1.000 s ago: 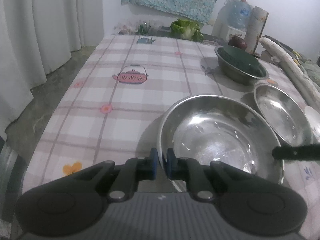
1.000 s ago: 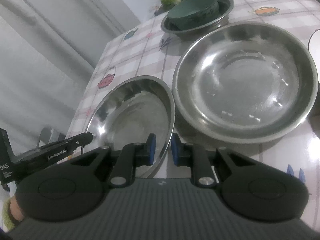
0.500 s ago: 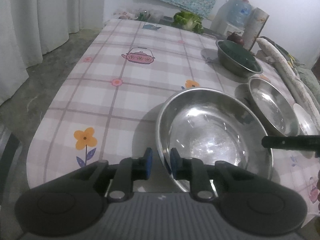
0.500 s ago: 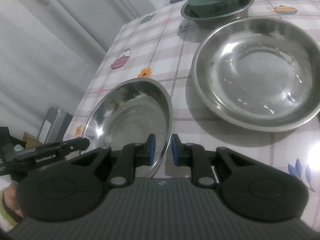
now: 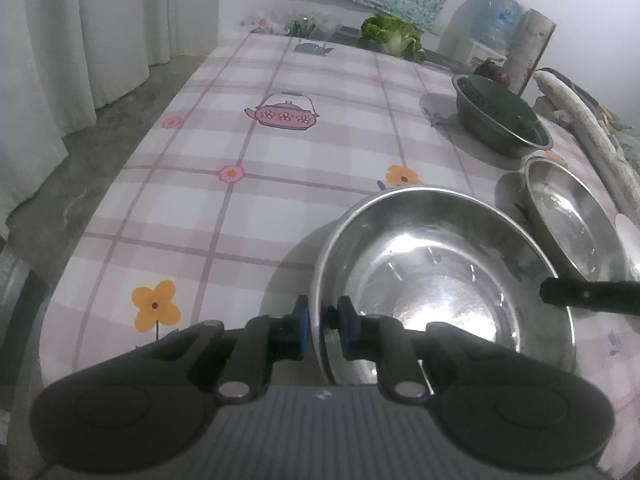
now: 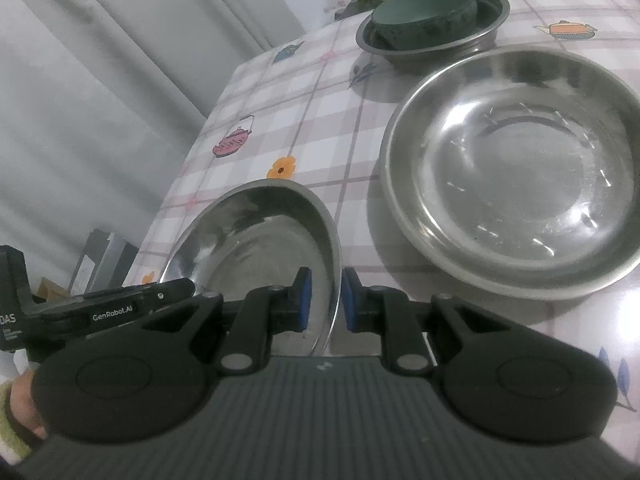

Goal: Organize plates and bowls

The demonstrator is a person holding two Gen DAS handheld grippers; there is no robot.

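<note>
Both tongs grip 1 round, shiny steel bowl [image 5: 440, 280] by opposite sides of its thin rim. The left tongs [image 5: 323, 326], whose jaws have just been closing, and the right tongs [image 6: 323, 304] each clamp it. It sits over the near end of the checked, glossy bench [image 5: 240, 184], beside a wider, shallow steel dish [image 6: 516, 168].

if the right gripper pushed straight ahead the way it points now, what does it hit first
The right gripper is already clamped on the near rim of the steel bowl, so that bowl comes first. Beyond it lies the checked tablecloth. The wide steel basin sits off to the right, probably outside the line.
</note>
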